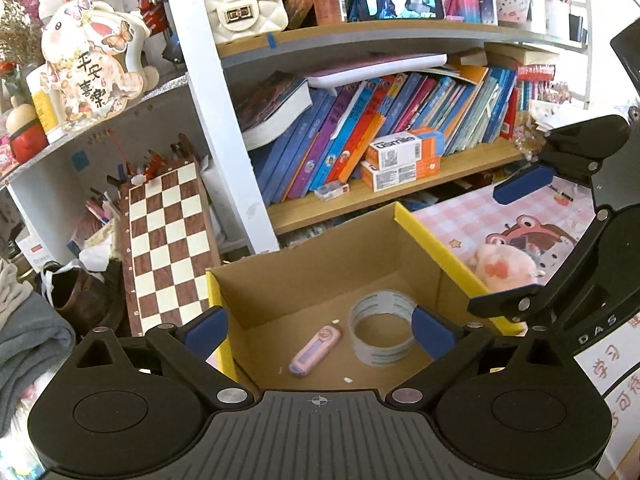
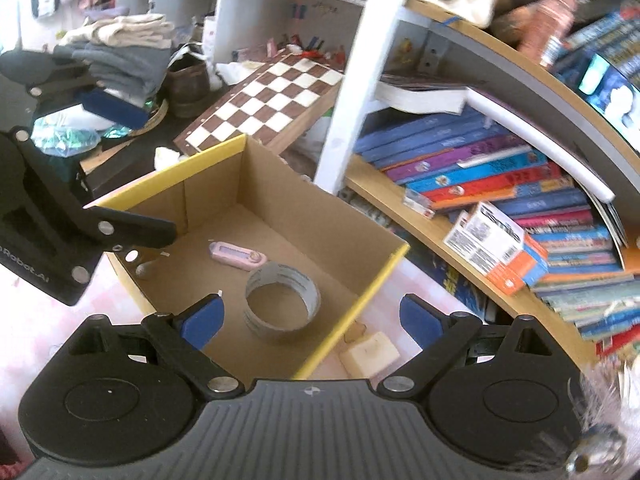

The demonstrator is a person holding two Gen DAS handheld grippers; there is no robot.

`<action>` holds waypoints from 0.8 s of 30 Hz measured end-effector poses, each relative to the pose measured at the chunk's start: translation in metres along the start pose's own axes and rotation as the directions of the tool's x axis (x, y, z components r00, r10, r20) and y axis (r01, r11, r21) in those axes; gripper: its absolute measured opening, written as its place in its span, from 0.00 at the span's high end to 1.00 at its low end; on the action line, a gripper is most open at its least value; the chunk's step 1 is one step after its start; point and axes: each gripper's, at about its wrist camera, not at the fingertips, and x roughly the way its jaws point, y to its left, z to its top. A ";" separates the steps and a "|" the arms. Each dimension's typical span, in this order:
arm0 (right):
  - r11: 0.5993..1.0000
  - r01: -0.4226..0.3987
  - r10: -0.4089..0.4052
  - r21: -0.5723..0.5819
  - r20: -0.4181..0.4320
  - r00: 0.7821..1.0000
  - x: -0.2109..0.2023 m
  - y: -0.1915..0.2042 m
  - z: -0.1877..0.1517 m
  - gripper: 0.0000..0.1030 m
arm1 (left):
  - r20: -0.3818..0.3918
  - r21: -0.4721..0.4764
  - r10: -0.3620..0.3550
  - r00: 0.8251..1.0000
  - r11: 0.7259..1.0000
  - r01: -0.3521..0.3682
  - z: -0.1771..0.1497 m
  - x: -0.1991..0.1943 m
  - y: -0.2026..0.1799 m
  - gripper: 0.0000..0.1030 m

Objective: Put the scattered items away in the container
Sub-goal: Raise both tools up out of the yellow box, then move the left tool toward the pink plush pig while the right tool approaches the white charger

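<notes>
Cardboard box (image 2: 320, 216) on bench: tape roll (image 2: 283, 299) and pink case (image 2: 238, 255) inside.
Cream block (image 2: 370, 353) lies outside, just beside box; left tongs (image 1: 320, 330) and right tongs (image 2: 312, 318) both apart, empty, poised over box.

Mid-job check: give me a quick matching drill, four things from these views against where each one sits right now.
Things:
1. tape roll
2. pink correction tape
3. cream eraser block
4. chessboard

Places:
A. on the pink cloth outside the cardboard box, by its yellow edge
B. leaning beside the white shelf post
C. box floor, standing on its rim, nearer the right gripper
D. box floor, lying flat, farther in

Pairs: 1-C, 2-D, 3-A, 4-B
</notes>
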 end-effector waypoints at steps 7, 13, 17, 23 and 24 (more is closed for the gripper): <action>0.997 0.033 -0.032 0.071 -0.008 0.999 -0.014 -0.012 -0.024 0.07 | -0.019 -0.041 0.001 1.000 0.999 -0.002 -0.008 -0.004 -0.009 0.03; 0.989 0.058 -0.056 0.133 -0.014 0.998 -0.025 -0.023 -0.046 0.07 | -0.034 -0.077 -0.020 0.999 0.997 0.017 -0.014 -0.005 -0.019 0.03; 0.983 0.071 -0.068 0.167 -0.022 0.997 -0.030 -0.029 -0.059 0.07 | -0.040 -0.081 -0.026 0.999 0.996 0.022 -0.016 -0.005 -0.029 0.03; 0.975 0.084 -0.079 0.205 -0.032 0.996 -0.038 -0.038 -0.079 0.07 | -0.042 -0.098 -0.037 0.998 0.995 0.033 -0.017 -0.006 -0.042 0.03; 0.974 0.087 -0.081 0.210 -0.034 0.996 -0.039 -0.039 -0.082 0.07 | -0.043 -0.098 -0.038 0.998 0.995 0.034 -0.017 -0.007 -0.045 0.03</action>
